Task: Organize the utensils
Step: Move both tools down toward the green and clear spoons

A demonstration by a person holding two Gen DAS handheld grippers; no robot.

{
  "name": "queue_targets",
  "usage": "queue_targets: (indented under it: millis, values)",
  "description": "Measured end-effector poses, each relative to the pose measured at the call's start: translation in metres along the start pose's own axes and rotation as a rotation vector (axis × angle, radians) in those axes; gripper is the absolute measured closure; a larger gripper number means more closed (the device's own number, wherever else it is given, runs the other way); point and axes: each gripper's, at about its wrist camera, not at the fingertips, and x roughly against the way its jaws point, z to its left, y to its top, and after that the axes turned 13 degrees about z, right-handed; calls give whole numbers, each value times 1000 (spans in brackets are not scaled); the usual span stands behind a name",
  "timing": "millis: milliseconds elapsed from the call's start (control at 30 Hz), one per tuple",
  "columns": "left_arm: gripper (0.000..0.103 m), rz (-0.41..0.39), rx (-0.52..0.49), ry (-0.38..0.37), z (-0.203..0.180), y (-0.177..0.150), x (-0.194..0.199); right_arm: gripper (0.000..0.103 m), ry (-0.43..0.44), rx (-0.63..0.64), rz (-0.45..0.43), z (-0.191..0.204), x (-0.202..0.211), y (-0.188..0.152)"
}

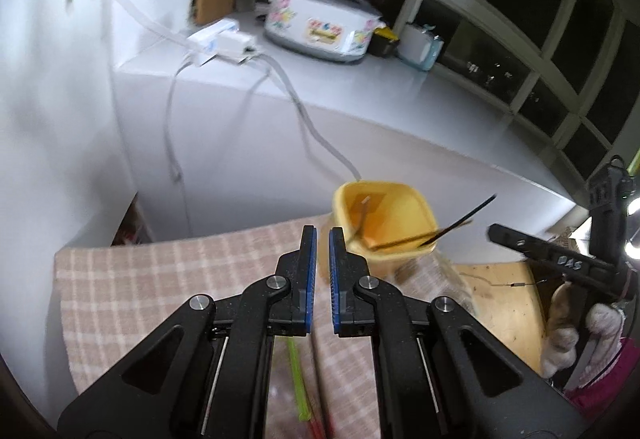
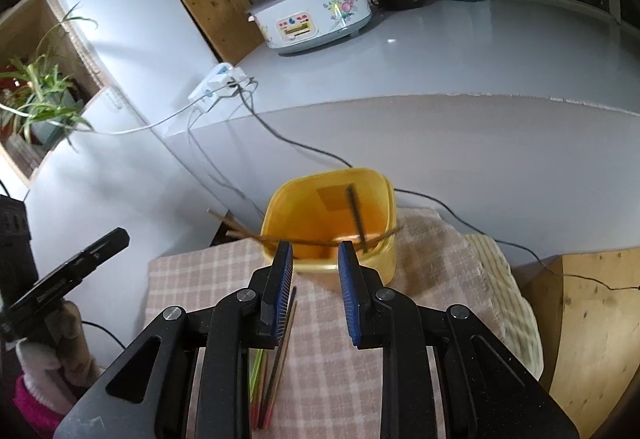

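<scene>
A yellow plastic container (image 2: 332, 215) stands at the far edge of a pink checked cloth (image 2: 320, 319); it also shows in the left wrist view (image 1: 384, 215). Several chopsticks (image 2: 356, 215) lean inside it, brown ones across its rim and a dark one upright. More chopsticks (image 2: 276, 359), dark, wooden and green, lie on the cloth below my right gripper's left finger. A green chopstick (image 1: 298, 379) lies under my left gripper. My left gripper (image 1: 323, 239) is nearly shut and empty. My right gripper (image 2: 314, 255) is open and empty, just short of the container.
A white counter (image 2: 440, 51) behind carries a flowered rice cooker (image 2: 316, 15), a power strip (image 2: 218, 79) with trailing cables, a dark pot and a toaster. A wooden surface (image 2: 592, 319) lies to the right. A potted plant (image 2: 40, 99) sits on a shelf at left.
</scene>
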Motion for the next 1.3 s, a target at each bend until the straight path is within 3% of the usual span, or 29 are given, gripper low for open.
queue_targets:
  millis: [200, 433, 533, 700, 1000, 1300]
  values:
    - [100, 104, 59, 24, 29, -33, -14, 81, 18, 36, 69, 8, -12, -22]
    - [99, 255, 130, -12, 50, -78, -47, 81, 24, 89, 186, 21, -48, -51]
    - [87, 321, 171, -50, 56, -97, -65, 81, 53, 105, 260, 26, -70, -61]
    - [86, 400, 219, -69, 61, -125, -91, 81, 84, 104, 373, 30, -111, -76]
    - [86, 485, 239, -48, 70, -150, -131, 81, 57, 54, 482, 31, -181, -76]
    - [86, 499, 235, -43, 65, -157, -144, 81, 84, 53, 510, 49, -208, -68]
